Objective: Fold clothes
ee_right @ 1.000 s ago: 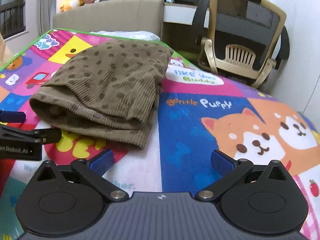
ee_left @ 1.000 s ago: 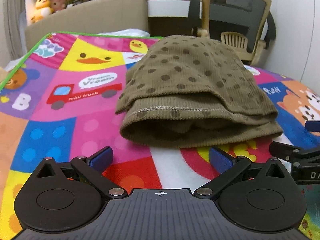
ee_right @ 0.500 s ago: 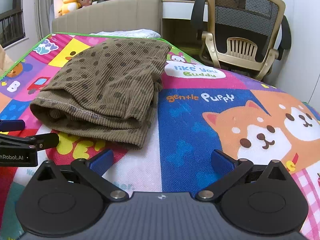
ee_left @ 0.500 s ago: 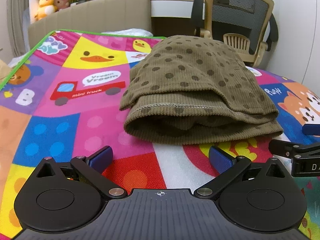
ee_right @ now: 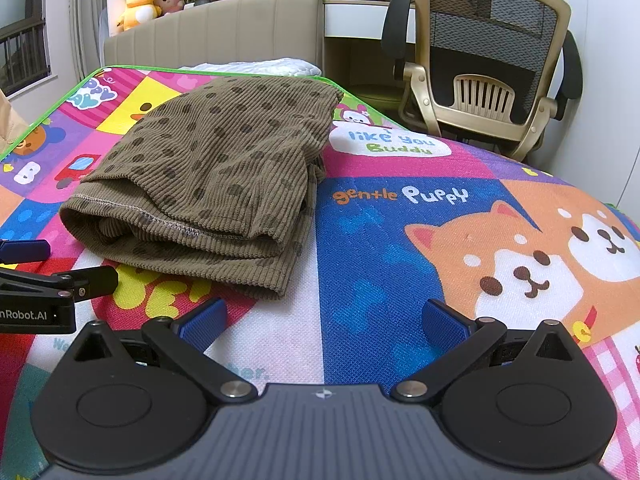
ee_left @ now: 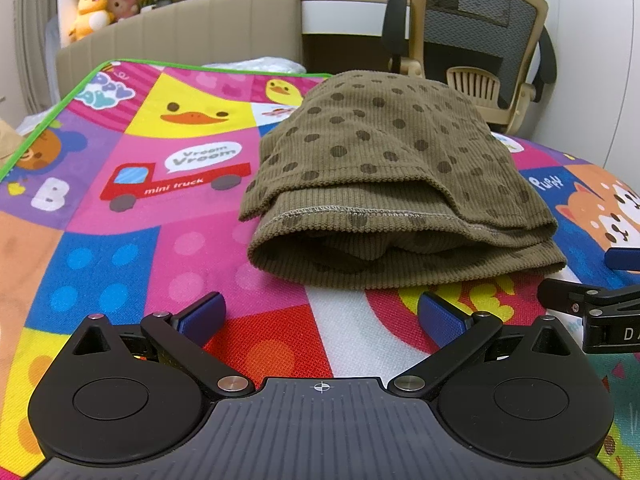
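A brown corduroy garment with dark dots lies folded in layers on the colourful play mat, its hemmed edge facing me. My left gripper stands open just short of that near edge, nothing between its blue pads. In the right wrist view the same garment sits to the left of centre. My right gripper is open over bare mat, beside the garment's near right corner. Each gripper's tip shows at the edge of the other's view.
The mat covers a bed with a beige headboard behind. An office chair and a desk stand beyond the far right edge. Plush toys sit on a shelf. A white cloth lies at the mat's far end.
Both grippers have drawn back and risen slightly from the garment, so more mat shows in front. The garment has not moved and both grippers stay open.
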